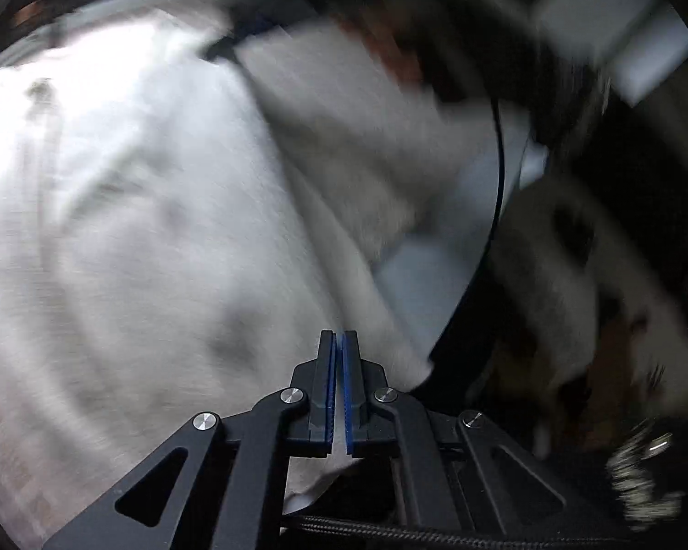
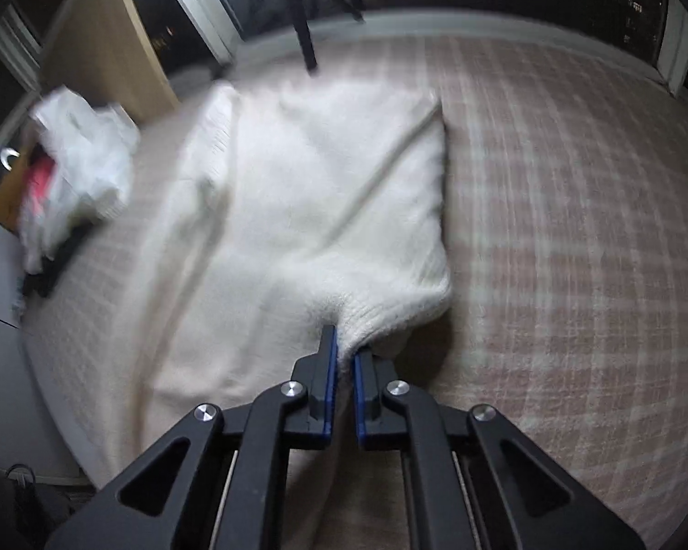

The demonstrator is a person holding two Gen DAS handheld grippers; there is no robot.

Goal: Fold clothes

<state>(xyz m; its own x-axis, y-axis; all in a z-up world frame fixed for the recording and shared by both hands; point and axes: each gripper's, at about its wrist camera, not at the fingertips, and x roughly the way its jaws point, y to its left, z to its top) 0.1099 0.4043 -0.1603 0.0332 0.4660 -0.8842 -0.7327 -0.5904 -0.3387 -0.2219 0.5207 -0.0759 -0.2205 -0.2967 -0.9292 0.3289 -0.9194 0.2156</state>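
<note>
A white knitted sweater (image 2: pixel 307 192) lies spread on a pink plaid bed cover (image 2: pixel 573 229) in the right wrist view. My right gripper (image 2: pixel 344 348) is shut on the sweater's near ribbed edge, and the cloth runs between the blue pads and hangs down below them. In the left wrist view the same white cloth (image 1: pixel 137 229) fills most of the blurred frame. My left gripper (image 1: pixel 338 337) has its blue pads almost together, with a thin strip of white cloth between them.
A heap of white and pink clothes (image 2: pixel 73 169) lies at the bed's left edge beside a wooden cabinet (image 2: pixel 110 46). A dark chair leg (image 2: pixel 305 27) stands beyond the bed. In the left wrist view, dark blurred shapes (image 1: pixel 596 229) lie to the right.
</note>
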